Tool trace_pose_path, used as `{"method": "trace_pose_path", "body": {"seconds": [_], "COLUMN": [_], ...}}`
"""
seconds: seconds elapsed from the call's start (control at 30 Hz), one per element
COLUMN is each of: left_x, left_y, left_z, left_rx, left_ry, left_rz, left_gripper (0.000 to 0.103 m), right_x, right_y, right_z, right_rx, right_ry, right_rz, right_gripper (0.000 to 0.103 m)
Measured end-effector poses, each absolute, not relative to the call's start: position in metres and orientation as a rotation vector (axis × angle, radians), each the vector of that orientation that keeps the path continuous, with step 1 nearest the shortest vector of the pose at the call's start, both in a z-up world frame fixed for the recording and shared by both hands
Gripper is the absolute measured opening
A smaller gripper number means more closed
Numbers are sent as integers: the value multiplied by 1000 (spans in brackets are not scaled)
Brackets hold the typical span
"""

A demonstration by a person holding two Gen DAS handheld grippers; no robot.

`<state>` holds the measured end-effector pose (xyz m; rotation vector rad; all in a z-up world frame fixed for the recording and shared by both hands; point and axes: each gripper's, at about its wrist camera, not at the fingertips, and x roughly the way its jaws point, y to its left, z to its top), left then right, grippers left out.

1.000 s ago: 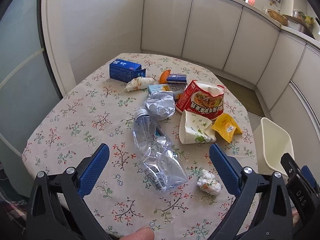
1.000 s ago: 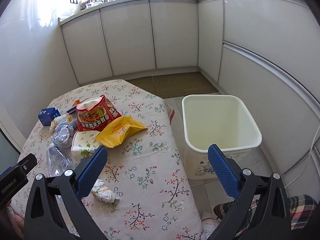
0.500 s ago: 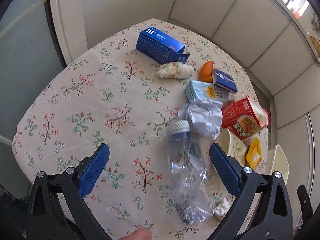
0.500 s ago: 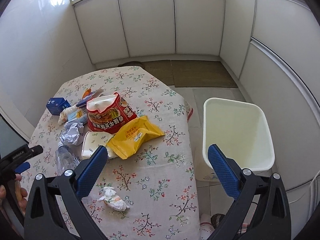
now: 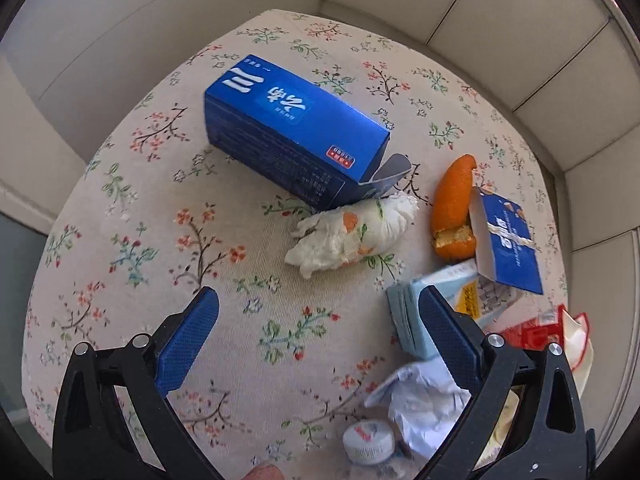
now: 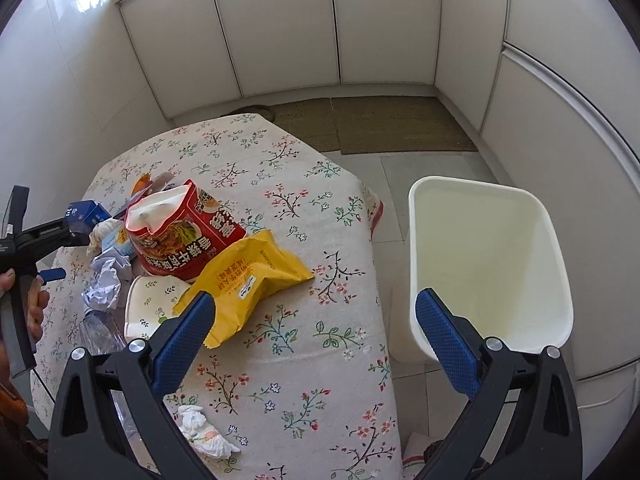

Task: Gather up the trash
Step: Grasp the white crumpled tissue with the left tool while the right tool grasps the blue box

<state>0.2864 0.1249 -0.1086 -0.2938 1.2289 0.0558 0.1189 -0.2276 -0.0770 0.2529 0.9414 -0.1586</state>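
Trash (image 5: pixel 348 236) litters floral tablecloth (image 6: pixel 304 364); white bin (image 6: pixel 488 264) beside table.

Bare cloth before left claw (image 5: pixel 318 308); tissue wad (image 5: pixel 352 236), blue box (image 5: pixel 292 132) block beyond.

- Blue carton (image 5: pixel 294 136), far left of table: white three-bar mark like "三" and white Chinese characters on top; fine print on the side too small to read.
- Small blue box (image 5: pixel 506 246), right: white lettering, illegible.
- Red noodle bag (image 6: pixel 184 232): large Chinese characters, seen upside down, not read with certainty.
- Yellow packet (image 6: pixel 244 276): Chinese print, a barcode-like label, unreadable.
- Bottle cap (image 5: pixel 368 438): red marking, illegible.
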Motion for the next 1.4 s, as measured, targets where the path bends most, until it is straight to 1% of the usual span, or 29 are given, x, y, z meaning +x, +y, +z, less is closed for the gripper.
{"method": "trace_pose_path", "body": {"seconds": [0.2,0.23,0.27,0.3,0.33,0.37,0.4,0.43,0.53,0.67,0.8,0.9,1.0,1.07,1.2,1.27,1.4], "left_x": [314,315,315,316,318,316,316,315,305,286,257,229,205,197,188,183,171], "left_y": [110,108,106,104,103,102,101,101,105,111,128,133,137,147,177,188,208], "left_z": [-124,-126,-129,-132,-132,-130,-129,-128,-120,-104,-82,-53,-25,-14,6,17,40], "left_rx": [-294,-297,-300,-296,-275,-253,-250,-257,-271,-260,-309,-244,-128,-99,-181,-207,-256], "left_ry": [1234,1237,1246,1259,1252,1244,1245,1242,1238,1230,1213,1155,1065,1036,1002,966,901], "left_rz": [41,40,40,43,55,61,52,49,34,-5,3,75,152,179,182,196,219], "left_gripper": [94,90,82,79,74,62,61,53,49,48,48,48,48,48,48,48,48], "right_x": [133,134,135,137,138,139,139,139,140,141,154,182,226,255,300,316,333], "right_y": [-227,-227,-227,-227,-228,-228,-228,-227,-223,-213,-189,-155,-107,-72,3,38,88], "right_z": [-88,-90,-91,-91,-91,-92,-92,-92,-91,-92,-92,-78,-60,-50,-49,-58,-75], "right_rx": [250,250,250,252,255,260,263,263,254,241,226,188,92,35,-135,-233,-390], "right_ry": [984,987,989,990,990,989,989,989,989,991,1012,978,976,980,1004,1033,1030], "right_rz": [-150,-151,-152,-153,-153,-153,-152,-149,-142,-102,2,110,210,277,383,433,477], "right_gripper": [98,98,98,98,98,98,98,98,98,98,98,98,98,98,98,98,97]}}
